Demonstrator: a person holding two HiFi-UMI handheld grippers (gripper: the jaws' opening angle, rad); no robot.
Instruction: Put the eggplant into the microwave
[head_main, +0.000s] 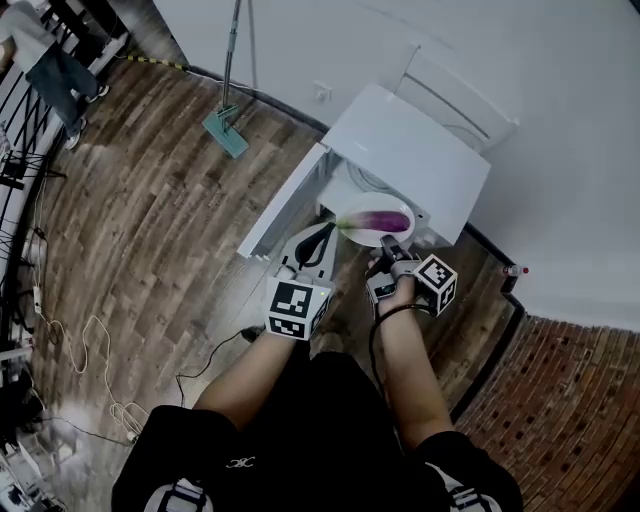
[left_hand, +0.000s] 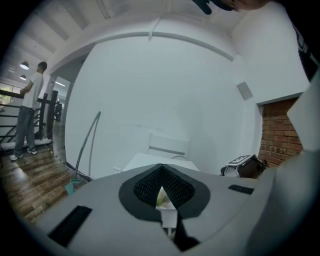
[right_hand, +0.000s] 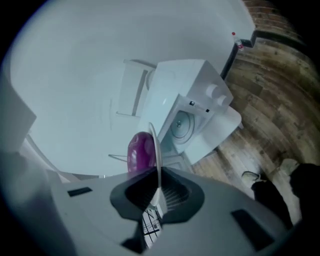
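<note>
A purple eggplant (head_main: 374, 216) lies on a white plate (head_main: 392, 233) held in front of the open white microwave (head_main: 410, 150). My left gripper (head_main: 328, 232) is shut on the plate's left rim, and my right gripper (head_main: 389, 245) is shut on its near rim. In the right gripper view the plate's edge (right_hand: 155, 150) runs between the closed pads of that gripper (right_hand: 157, 189), with the eggplant (right_hand: 141, 152) beside it and the microwave's cavity (right_hand: 181, 126) beyond. A sliver of the plate (left_hand: 162, 199) shows between the left gripper's (left_hand: 163, 192) pads.
The microwave's door (head_main: 285, 200) swings open to the left. A mop (head_main: 228, 125) leans on the white wall. Cables (head_main: 90, 345) trail over the wooden floor at left. A person (head_main: 50, 60) stands by a railing far left. A brick wall (head_main: 575, 400) is at lower right.
</note>
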